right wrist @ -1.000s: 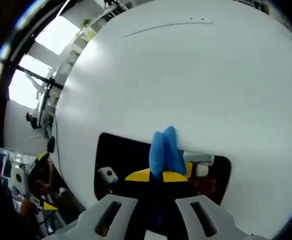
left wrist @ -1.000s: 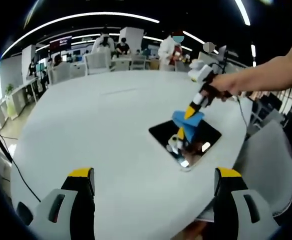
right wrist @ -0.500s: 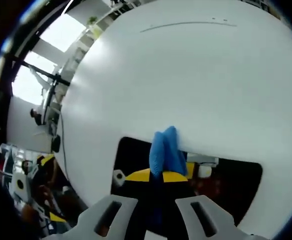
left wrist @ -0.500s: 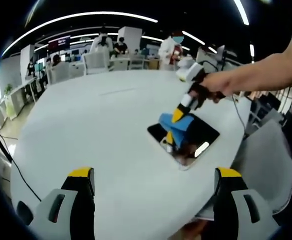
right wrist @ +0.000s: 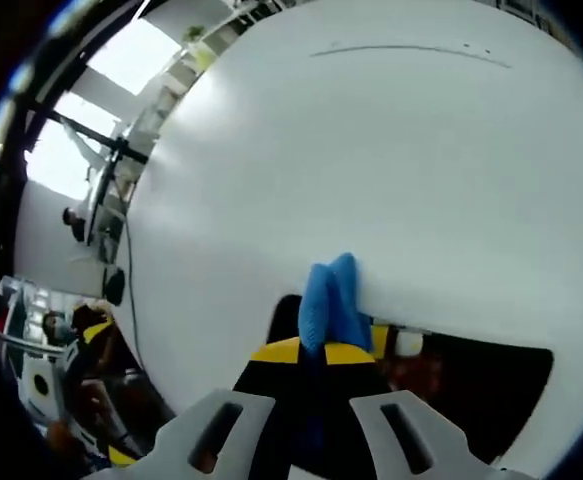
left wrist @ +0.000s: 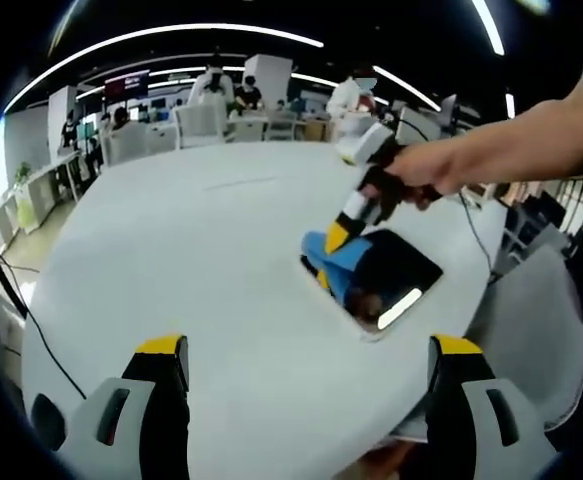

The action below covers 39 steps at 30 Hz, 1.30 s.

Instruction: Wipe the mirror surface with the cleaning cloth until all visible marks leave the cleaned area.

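Observation:
A dark rectangular mirror (left wrist: 391, 285) lies flat on the round white table (left wrist: 171, 260), toward its right side. My right gripper (left wrist: 333, 245), held by a person's hand, is shut on a blue cleaning cloth (left wrist: 333, 268) and presses it onto the mirror's left end. In the right gripper view the blue cloth (right wrist: 329, 303) sticks up between the yellow-tipped jaws of the right gripper (right wrist: 311, 350), over the mirror (right wrist: 471, 385) at its edge against the white table. My left gripper (left wrist: 306, 355) hovers open near the table's front edge, holding nothing.
A grey chair (left wrist: 536, 330) stands to the right of the table. Other white tables, chairs and people fill the far background (left wrist: 231, 105). A thin dark line (right wrist: 411, 48) marks the table top far from the mirror.
My right gripper has dragged the blue cloth leftward across the mirror, from its middle to its left end. The left gripper has stayed still.

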Each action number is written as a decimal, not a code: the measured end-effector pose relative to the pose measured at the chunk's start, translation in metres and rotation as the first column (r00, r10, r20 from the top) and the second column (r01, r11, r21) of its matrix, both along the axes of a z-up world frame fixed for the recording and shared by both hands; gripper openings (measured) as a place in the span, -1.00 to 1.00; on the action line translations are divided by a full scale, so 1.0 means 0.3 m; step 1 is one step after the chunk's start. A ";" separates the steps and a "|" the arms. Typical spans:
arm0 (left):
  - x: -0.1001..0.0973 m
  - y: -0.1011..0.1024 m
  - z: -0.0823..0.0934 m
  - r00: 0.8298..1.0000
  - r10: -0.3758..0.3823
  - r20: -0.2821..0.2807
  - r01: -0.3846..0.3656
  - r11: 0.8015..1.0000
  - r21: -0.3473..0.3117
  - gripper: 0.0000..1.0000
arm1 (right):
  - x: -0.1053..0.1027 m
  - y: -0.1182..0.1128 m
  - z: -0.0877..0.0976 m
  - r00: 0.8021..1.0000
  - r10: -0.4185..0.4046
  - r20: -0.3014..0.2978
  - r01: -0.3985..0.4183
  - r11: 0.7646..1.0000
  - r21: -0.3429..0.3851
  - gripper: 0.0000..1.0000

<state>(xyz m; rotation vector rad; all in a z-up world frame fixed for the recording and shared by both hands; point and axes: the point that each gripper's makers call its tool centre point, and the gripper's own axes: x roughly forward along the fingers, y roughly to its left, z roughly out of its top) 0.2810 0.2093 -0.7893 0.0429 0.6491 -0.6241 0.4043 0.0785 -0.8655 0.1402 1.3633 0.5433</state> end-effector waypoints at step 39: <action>-0.018 0.012 0.024 1.000 0.015 0.001 -0.015 1.000 0.012 1.00 | 0.007 0.065 -0.002 1.000 0.016 0.016 -0.016 1.000 0.021 -0.98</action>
